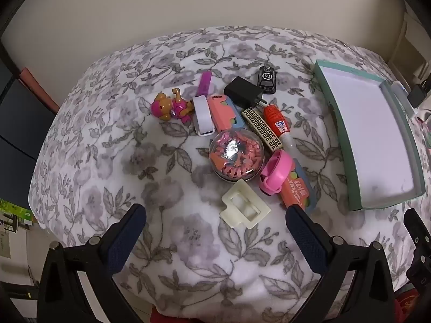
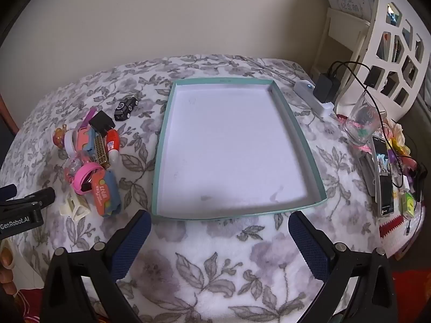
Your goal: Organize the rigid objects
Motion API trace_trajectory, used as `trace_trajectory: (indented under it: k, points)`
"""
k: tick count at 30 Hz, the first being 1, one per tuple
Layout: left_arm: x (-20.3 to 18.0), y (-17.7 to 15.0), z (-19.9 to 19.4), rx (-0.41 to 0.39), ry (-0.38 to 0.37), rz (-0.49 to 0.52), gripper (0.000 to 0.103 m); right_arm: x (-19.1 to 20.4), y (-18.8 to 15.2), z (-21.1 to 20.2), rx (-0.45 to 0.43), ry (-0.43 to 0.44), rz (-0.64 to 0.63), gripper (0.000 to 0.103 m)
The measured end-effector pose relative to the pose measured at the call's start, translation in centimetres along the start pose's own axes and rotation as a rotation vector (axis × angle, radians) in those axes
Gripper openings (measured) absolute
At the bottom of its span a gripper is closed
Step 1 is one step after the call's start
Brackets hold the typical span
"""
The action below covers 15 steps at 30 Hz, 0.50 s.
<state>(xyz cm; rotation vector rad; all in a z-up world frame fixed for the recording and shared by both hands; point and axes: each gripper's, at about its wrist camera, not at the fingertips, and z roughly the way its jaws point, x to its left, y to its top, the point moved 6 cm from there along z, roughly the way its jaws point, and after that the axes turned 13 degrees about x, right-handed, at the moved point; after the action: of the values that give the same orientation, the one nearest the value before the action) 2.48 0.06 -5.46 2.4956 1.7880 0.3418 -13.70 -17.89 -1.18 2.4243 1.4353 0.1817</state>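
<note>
Tongs, left (image 1: pixel 215 231) and right (image 2: pixel 219 235), gape wide, empty.

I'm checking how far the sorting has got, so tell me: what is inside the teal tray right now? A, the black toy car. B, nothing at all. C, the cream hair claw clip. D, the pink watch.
B: the teal tray shows only its bare white floor, while the black toy car, cream hair claw clip and pink watch all lie on the floral blanket to its left.
</note>
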Motion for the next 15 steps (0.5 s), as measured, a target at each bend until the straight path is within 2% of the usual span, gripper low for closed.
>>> trace_trajectory:
  k: [2, 15]
  points:
    - [0.05, 0.01, -0.03, -0.004, 0.018, 0.001, 0.103, 0.01, 0.00, 0.08, 0.002, -0.003, -0.001, 0.103]
    - [-0.17, 0.15, -0.22, -0.002, 0.022, 0.004, 0.103, 0.00, -0.08, 0.24, 0.003, -0.002, 0.002, 0.103]
